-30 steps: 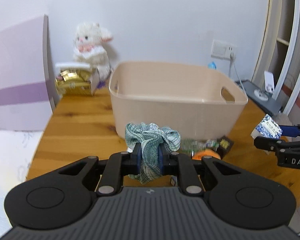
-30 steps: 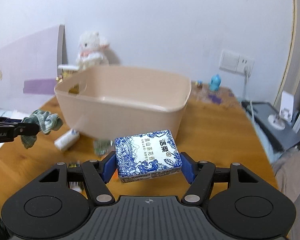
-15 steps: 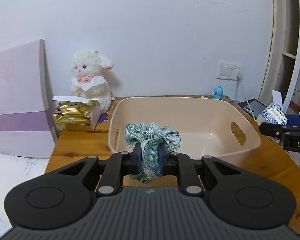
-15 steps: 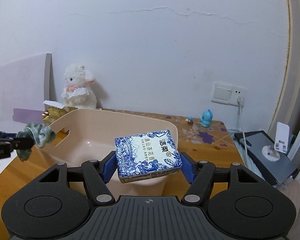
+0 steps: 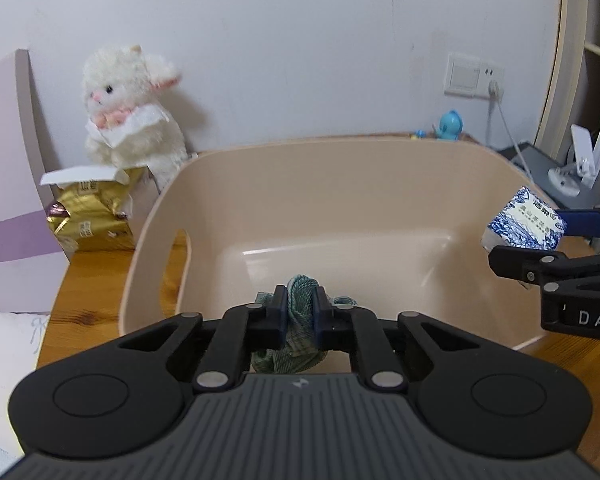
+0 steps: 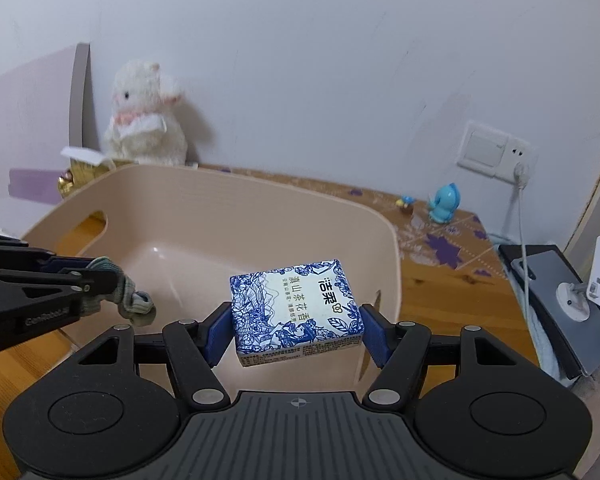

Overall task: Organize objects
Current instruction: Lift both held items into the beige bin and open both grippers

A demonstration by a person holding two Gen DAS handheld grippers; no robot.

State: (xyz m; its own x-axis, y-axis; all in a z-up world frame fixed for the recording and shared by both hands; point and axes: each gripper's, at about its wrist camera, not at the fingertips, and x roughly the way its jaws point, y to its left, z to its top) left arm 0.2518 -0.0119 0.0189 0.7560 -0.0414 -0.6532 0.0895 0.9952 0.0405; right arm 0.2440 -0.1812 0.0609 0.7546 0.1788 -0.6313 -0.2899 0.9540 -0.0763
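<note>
So the bin (image 5: 340, 208) sits on the table (image 5: 84, 280), with the plush toy (image 5: 132, 108) behind its left corner against the wall and a foil pack (image 5: 92, 216) right in front of the plush. The left gripper (image 5: 300, 312) is over the bin's near edge, the right gripper (image 6: 296, 316) over its right side. A small figurine (image 6: 444, 202) stands back right, near the wall socket (image 6: 496, 150).

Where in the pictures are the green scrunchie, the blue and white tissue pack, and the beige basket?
green scrunchie (image 5: 301, 312): left wrist view, on the fabric between the fingers.
blue and white tissue pack (image 6: 296, 312): right wrist view, on the middle of its printed top face.
beige basket (image 5: 340, 184): left wrist view, on its inner far wall.
</note>
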